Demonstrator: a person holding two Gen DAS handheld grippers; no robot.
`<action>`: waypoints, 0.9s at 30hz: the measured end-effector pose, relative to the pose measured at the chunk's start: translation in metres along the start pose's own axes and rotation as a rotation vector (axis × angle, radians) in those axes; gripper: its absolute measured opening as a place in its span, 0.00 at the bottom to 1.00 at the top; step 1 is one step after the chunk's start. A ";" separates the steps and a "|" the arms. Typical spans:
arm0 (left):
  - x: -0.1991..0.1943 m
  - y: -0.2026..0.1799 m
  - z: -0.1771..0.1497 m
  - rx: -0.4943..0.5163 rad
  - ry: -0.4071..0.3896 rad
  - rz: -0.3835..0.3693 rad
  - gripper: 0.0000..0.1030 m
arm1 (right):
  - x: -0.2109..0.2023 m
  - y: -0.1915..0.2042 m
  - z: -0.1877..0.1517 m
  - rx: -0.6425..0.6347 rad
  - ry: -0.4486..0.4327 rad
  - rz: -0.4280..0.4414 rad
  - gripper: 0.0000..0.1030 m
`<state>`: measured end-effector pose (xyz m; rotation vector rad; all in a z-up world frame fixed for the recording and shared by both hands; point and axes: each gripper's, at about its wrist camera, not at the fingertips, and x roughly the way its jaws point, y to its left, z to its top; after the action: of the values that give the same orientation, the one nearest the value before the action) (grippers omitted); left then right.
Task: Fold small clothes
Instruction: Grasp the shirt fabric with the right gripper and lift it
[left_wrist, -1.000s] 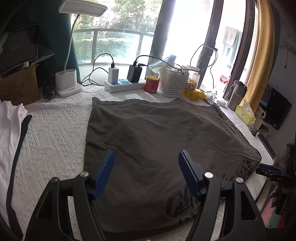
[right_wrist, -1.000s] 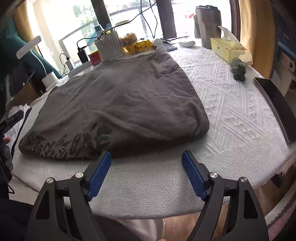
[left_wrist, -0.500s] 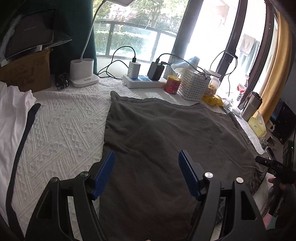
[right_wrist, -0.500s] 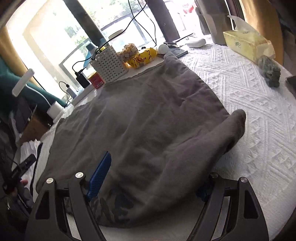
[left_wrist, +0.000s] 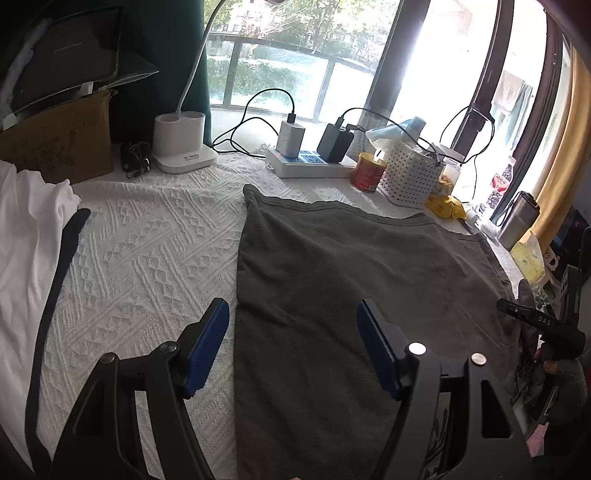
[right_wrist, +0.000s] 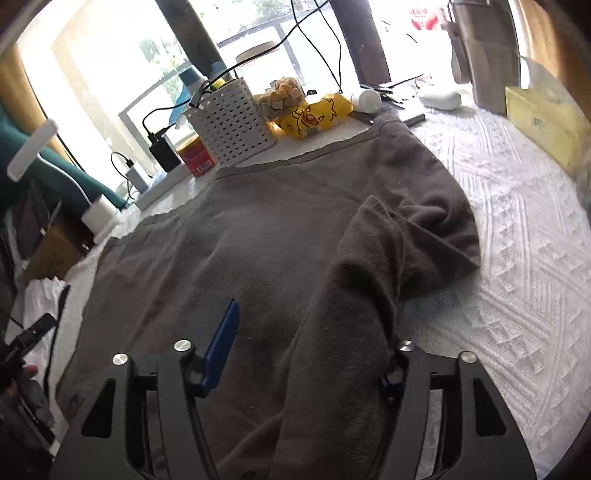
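Right gripper (right_wrist: 310, 354) is closing around a raised fold of the dark grey garment (right_wrist: 258, 251) lying flat across the white-clothed bench (right_wrist: 517, 258); left gripper (left_wrist: 291, 347) is hovering released over it.

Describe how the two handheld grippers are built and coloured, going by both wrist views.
The left gripper and the right gripper look alike: a matte black plastic frame that forks into two angular arms with cut-out slots, round silver screw heads at the joints, and flat blue pads on the inner faces of the fingers. Seen sidelong, the right gripper shows small white lettering. No cables or sleeves show.
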<state>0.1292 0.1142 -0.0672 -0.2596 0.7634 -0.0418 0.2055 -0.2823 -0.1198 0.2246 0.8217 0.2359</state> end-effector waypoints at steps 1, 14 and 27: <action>0.001 0.002 0.000 -0.003 0.004 0.002 0.69 | 0.001 0.004 0.000 -0.027 -0.003 -0.031 0.50; 0.002 0.015 0.005 -0.003 0.011 -0.011 0.69 | -0.012 0.016 0.018 -0.035 -0.032 0.068 0.18; -0.013 0.040 -0.002 -0.041 -0.019 -0.029 0.69 | -0.001 0.134 0.036 -0.316 -0.017 0.056 0.18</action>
<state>0.1167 0.1542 -0.0696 -0.3100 0.7421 -0.0510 0.2152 -0.1588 -0.0569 -0.0475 0.7506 0.4115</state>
